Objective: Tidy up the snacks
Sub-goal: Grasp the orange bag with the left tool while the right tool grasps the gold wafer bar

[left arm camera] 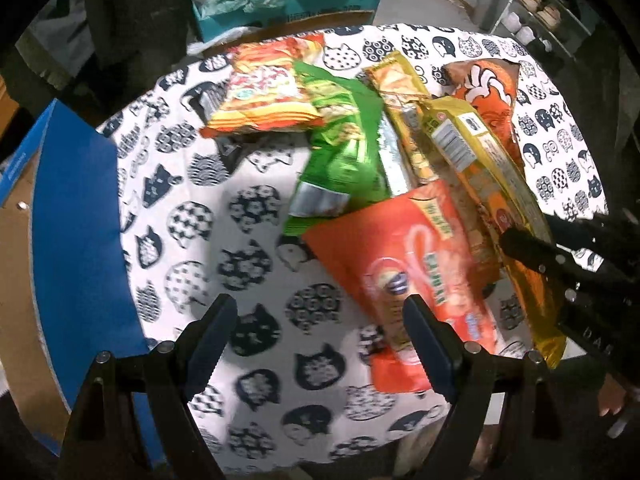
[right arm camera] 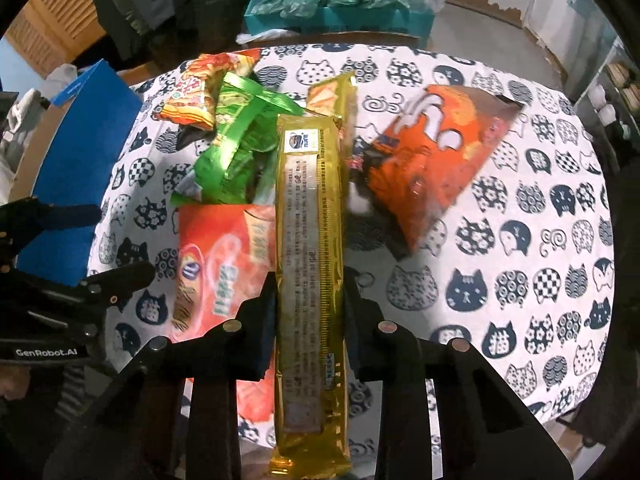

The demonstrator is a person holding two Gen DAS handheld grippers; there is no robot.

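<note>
1. Cat-print tablecloth (right arm camera: 500,208) is spread under a snack pile.
2. Long gold pack (right arm camera: 310,240) is clamped by R gripper (right arm camera: 310,280), lying over orange bag (right arm camera: 216,272).
3. L gripper (left arm camera: 320,316) is held agape, nothing gripped, just left of orange bag.

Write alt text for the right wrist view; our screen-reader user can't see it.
The right gripper clamps a long gold snack pack above a cat-print tablecloth, with green and orange snack bags scattered behind.

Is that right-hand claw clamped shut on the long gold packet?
Yes, shut. Right gripper has both fingers pressing the gold packet sides.
</note>
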